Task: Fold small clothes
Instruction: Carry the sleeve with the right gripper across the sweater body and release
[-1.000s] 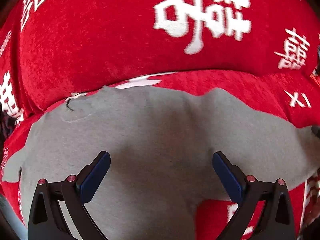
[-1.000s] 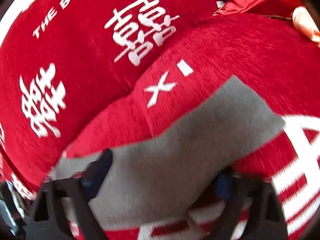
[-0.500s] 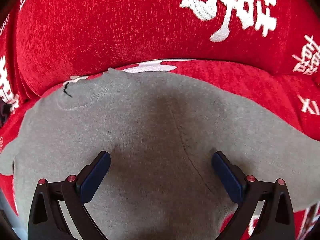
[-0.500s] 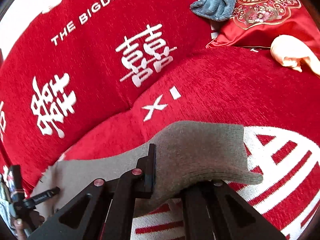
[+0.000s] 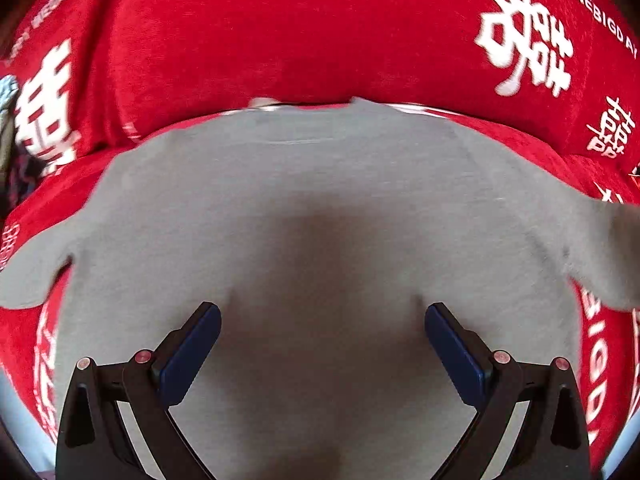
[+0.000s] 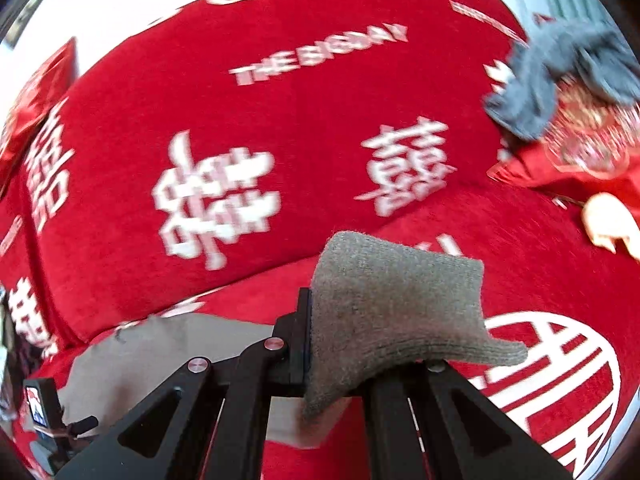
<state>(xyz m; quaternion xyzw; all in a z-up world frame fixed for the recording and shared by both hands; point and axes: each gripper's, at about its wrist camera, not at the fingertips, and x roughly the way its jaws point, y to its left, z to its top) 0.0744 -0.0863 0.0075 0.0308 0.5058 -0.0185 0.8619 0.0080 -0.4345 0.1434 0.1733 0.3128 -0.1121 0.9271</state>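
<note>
Pinching the sleeve cuff (image 6: pixel 396 312) shut-jawed, your right gripper (image 6: pixel 340 344) now lifts it off the red cover (image 6: pixel 280 120) toward 12 o'clock, starting the fold; left gripper (image 5: pixel 322 344) hovers open over the grey top (image 5: pixel 320 184).

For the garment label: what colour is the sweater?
Plain grey knit sweater, clearest in the left wrist view.

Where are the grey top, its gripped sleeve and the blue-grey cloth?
grey top (image 5: pixel 320 184): left wrist view, on its chest.
sleeve (image 6: pixel 396 304): right wrist view, on its knit cuff.
blue-grey cloth (image 6: pixel 536 92): right wrist view, on its hanging end.
</note>
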